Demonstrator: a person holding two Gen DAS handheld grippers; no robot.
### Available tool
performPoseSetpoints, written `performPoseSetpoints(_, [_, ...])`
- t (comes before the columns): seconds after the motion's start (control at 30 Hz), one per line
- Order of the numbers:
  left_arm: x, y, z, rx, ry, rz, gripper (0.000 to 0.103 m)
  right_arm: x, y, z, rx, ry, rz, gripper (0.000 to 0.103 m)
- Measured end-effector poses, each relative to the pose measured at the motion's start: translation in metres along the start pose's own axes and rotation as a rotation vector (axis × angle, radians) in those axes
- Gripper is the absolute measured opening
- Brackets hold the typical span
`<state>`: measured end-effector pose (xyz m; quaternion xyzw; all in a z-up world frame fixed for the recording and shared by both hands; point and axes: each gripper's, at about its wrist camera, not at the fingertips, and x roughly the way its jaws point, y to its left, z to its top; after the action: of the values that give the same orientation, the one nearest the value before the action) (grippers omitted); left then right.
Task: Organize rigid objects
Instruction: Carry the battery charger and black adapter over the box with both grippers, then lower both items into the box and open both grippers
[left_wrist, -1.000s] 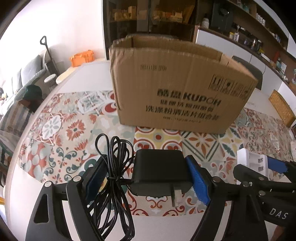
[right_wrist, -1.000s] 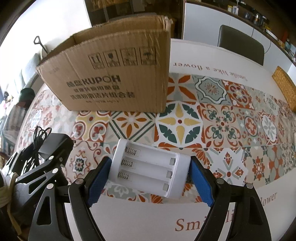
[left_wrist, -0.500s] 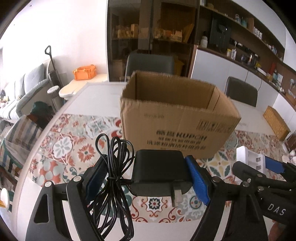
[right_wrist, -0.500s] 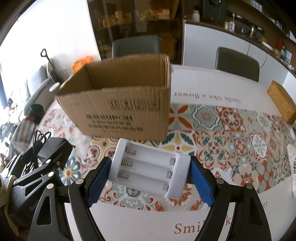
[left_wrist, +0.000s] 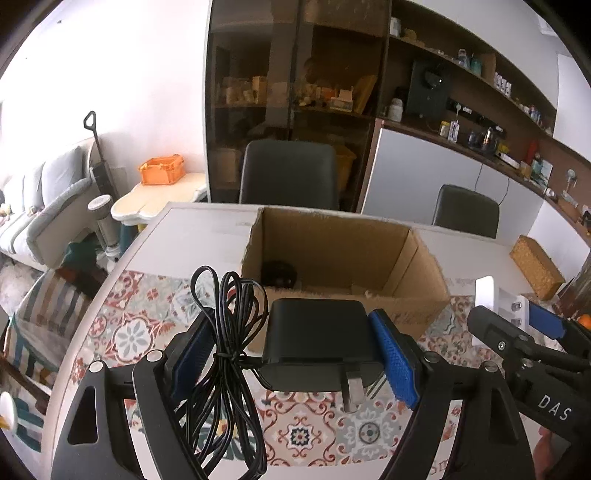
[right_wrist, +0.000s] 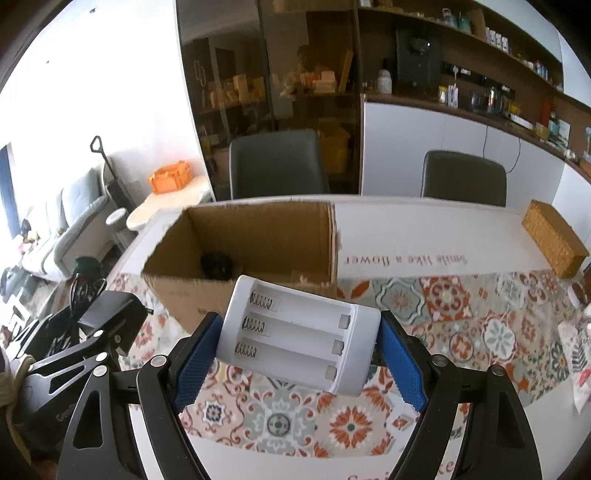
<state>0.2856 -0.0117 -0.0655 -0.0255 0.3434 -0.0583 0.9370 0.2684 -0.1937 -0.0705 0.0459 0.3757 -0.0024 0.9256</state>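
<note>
Left claw (left_wrist: 295, 350): closed on a black power adapter (left_wrist: 317, 341), plug prongs facing the camera, its bundled black cord (left_wrist: 225, 354) hanging over the left blue pad, all held above the patterned tabletop (left_wrist: 295, 435) just short of the open cardboard box (left_wrist: 343, 254). Cardboard box: upright on the tabletop, one dark round object (left_wrist: 279, 274) in its left rear corner. Right claw (right_wrist: 295, 354): closed on a white three-slot battery holder (right_wrist: 299, 341), slots empty, held above the tabletop just before the box's near wall; wicker basket (right_wrist: 554, 236) at far right.
</note>
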Motion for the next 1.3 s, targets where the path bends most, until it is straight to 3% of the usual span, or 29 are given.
performPoseSetpoints(0.4, [0.011,-0.013,0.060,0.026,-0.038,-0.030,0.083,-0.008,-0.005,0.049,0.033,-0.093,-0.010,0.083])
performPoseSetpoints(0.6, [0.025,-0.022,0.081,0.054,-0.023,-0.024,0.083,0.006,-0.011,0.072,0.051,-0.060,-0.025,0.083])
performPoseSetpoints(0.97, [0.068,-0.036,0.108,0.081,0.101,-0.047,0.083,0.029,-0.015,0.098,0.059,-0.011,-0.039,0.083])
performPoseSetpoints(1.3, [0.098,-0.039,0.104,0.076,0.213,-0.028,0.087,0.047,-0.023,0.101,0.060,0.034,-0.051,0.083])
